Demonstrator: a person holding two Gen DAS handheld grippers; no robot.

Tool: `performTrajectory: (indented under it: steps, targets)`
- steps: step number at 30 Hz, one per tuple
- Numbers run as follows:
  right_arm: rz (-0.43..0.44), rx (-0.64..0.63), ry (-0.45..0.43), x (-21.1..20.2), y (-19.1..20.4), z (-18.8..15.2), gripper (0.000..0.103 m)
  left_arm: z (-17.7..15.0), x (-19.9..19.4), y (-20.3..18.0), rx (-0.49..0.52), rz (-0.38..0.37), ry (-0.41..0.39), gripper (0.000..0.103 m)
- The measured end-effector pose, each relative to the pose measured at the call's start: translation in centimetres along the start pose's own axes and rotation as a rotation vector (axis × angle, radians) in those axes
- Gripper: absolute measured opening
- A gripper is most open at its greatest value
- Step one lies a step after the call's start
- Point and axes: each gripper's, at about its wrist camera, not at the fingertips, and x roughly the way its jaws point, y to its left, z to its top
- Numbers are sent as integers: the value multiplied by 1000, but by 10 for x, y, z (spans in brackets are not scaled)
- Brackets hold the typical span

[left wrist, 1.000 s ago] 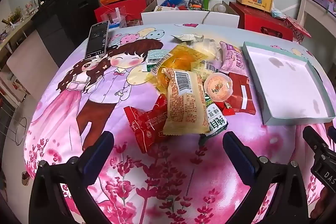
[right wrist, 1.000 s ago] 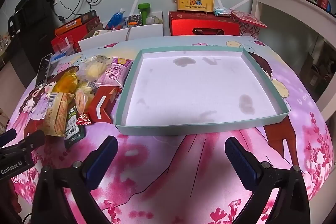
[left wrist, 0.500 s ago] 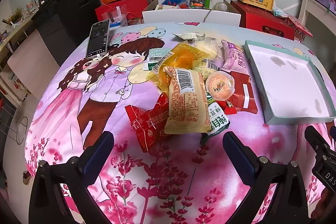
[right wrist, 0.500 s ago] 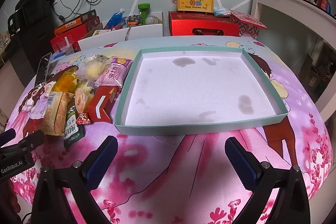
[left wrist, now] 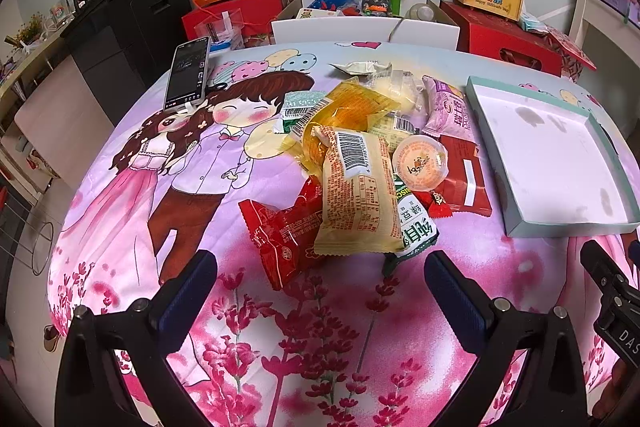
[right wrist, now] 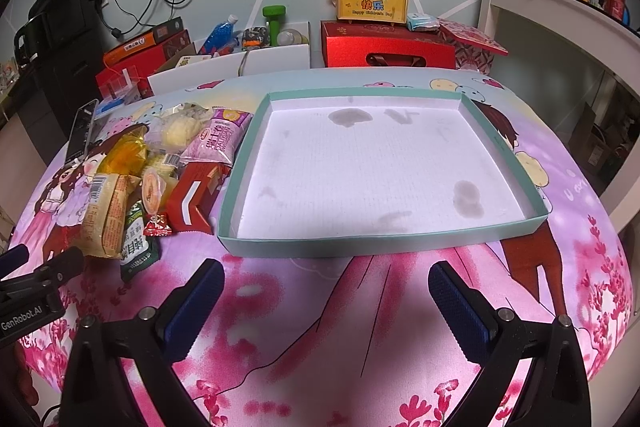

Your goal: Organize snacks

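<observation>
On the cartoon-printed tablecloth sits my snack pile, bunched just left of the teal-rimmed tray. Against the frames from a second ago the pile looks slightly nearer in my left view, with nothing in it rearranged; the right view is practically unchanged. A beige barcoded packet lies on top, overlapping a red crinkled packet and a green-and-white packet. An orange jelly cup rests beside it on a flat red packet, with a lilac packet and a yellow packet behind. The tray holds no snacks (only grey stains on its white floor). My left gripper hovers just short of the pile, jaws spread wide around nothing; my right gripper hangs before the tray's near wall, equally spread. A phone lies at the far left.
</observation>
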Motion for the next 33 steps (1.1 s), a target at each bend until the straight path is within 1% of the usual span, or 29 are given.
performTrajectory:
  steps: [33]
  targets:
    - [-2, -3, 6, 2, 0, 0, 103, -1, 1, 2, -1, 2, 7, 103]
